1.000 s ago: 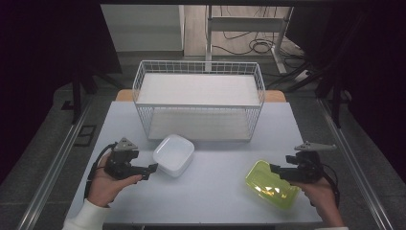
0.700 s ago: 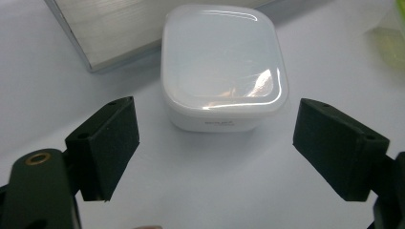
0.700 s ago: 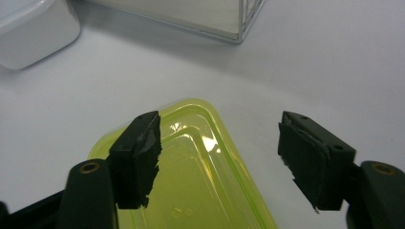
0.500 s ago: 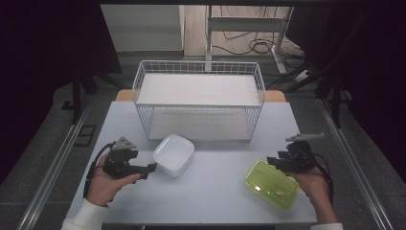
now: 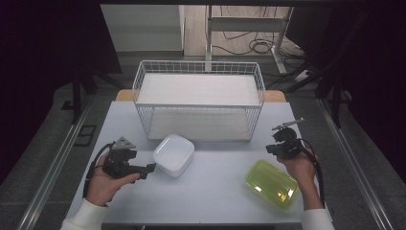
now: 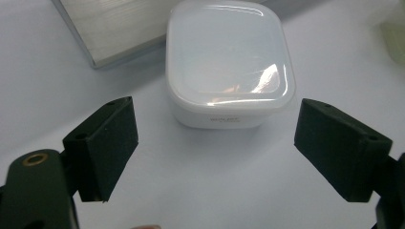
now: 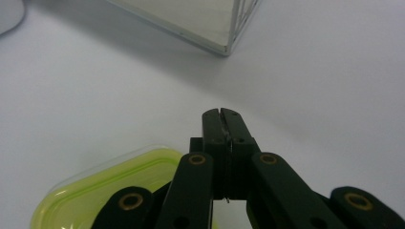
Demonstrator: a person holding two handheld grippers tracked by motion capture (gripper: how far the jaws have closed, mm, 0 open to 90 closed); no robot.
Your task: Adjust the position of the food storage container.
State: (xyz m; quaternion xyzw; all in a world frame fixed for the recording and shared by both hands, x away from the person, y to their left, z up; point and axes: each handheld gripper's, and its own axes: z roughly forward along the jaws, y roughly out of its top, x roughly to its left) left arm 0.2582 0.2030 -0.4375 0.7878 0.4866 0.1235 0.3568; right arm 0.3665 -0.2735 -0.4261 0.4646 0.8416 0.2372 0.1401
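Two lidded containers sit on the desk, neither lifted yet. Left hand-held gripper [image 6: 215, 157], jaws spread, faces the white container [image 6: 228, 62] at its 12 o'clock, not touching. Right hand-held gripper [image 7: 223, 117] has just closed, pressed together on nothing; green container [image 5: 272, 184] lies at its 6 o'clock. Wire basket [image 5: 198, 106] blocks the far side; open desk between containers.

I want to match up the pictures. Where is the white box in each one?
High view: the white box sits left of middle on the table, in front of the wire basket.
Left gripper view: the box is top middle, beyond the open jaws.
Right gripper view: just a corner of the box peeks in at the top left.
Shared landmark: the wire basket.
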